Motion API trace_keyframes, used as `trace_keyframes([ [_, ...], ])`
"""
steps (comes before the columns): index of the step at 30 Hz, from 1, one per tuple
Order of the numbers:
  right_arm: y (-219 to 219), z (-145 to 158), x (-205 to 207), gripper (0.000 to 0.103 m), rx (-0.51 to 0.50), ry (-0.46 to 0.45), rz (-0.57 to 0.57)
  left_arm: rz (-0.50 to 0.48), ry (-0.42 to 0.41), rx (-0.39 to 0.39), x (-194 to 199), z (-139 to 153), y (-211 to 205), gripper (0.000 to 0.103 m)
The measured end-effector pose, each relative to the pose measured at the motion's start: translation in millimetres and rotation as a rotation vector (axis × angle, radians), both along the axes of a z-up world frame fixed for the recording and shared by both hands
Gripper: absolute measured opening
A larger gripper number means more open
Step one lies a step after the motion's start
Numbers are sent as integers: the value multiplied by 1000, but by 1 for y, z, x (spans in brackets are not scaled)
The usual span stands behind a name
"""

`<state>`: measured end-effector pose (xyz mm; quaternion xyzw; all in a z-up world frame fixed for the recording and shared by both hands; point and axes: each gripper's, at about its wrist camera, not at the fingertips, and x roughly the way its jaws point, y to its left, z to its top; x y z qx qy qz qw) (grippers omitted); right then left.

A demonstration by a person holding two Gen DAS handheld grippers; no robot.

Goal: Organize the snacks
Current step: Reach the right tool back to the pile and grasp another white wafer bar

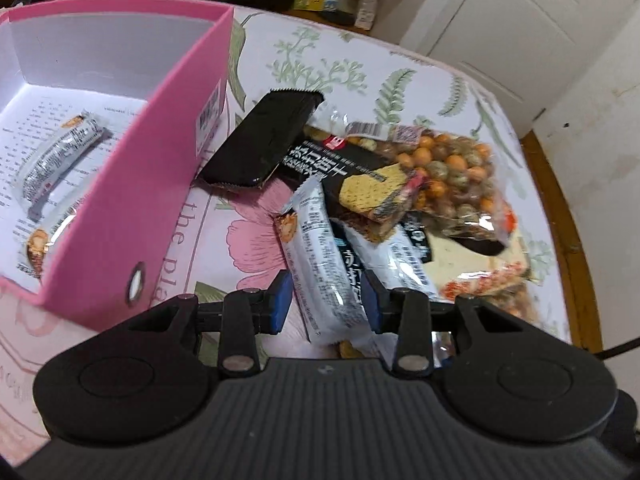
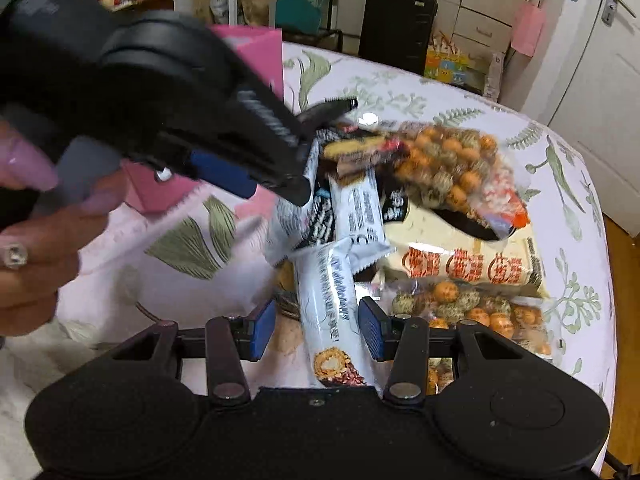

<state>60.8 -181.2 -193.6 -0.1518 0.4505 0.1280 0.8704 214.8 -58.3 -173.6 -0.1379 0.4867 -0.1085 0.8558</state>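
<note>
My left gripper [image 1: 326, 304] hangs low over the snack pile, and a white snack bar [image 1: 320, 264] runs between its blue pads with thin gaps on both sides. From the side, the left gripper [image 2: 300, 192] shows its tips down among the white bars. My right gripper [image 2: 316, 332] is open around another white bar [image 2: 328, 312], which lies near its right pad and clear of the left one. On the left stands a pink box [image 1: 160, 184] with a white bar [image 1: 60, 152] lying inside it.
The pile also holds a black packet [image 1: 264, 136], a black cracker pack [image 1: 360, 176], clear bags of coated nuts [image 1: 452, 168] and a cream packet [image 2: 460, 248]. All lie on a floral tablecloth [image 1: 360, 60]. A hand [image 2: 36, 248] holds the left gripper.
</note>
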Motion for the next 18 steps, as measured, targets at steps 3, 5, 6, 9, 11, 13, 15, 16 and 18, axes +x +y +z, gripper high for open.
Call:
trace_keyframes([
  [3,9,-12,-7,50,-124,-36,62,27,23,-12,6,-15,-1,39],
  [5,12,-13,-9,39,-142,-53,71,27,35,-19,8,-22,-2,40],
  [6,12,-12,-8,34,-135,-48,61,24,28,-21,7,-23,-2,39],
  [9,7,-4,-4,31,-91,-48,22,-4,11,-6,5,-21,-3,32],
  [11,4,1,-1,31,-55,-30,-13,-22,9,11,5,-17,-4,27],
  [13,0,4,2,30,-7,-3,-49,-43,4,38,4,-13,-5,25],
  [15,-4,7,3,30,45,20,-83,-60,-5,62,3,-7,-7,25],
  [16,-6,8,5,30,70,37,-98,-64,-5,60,1,-4,-7,25],
  [18,-11,7,7,30,113,84,-141,-71,2,48,0,1,-8,25],
])
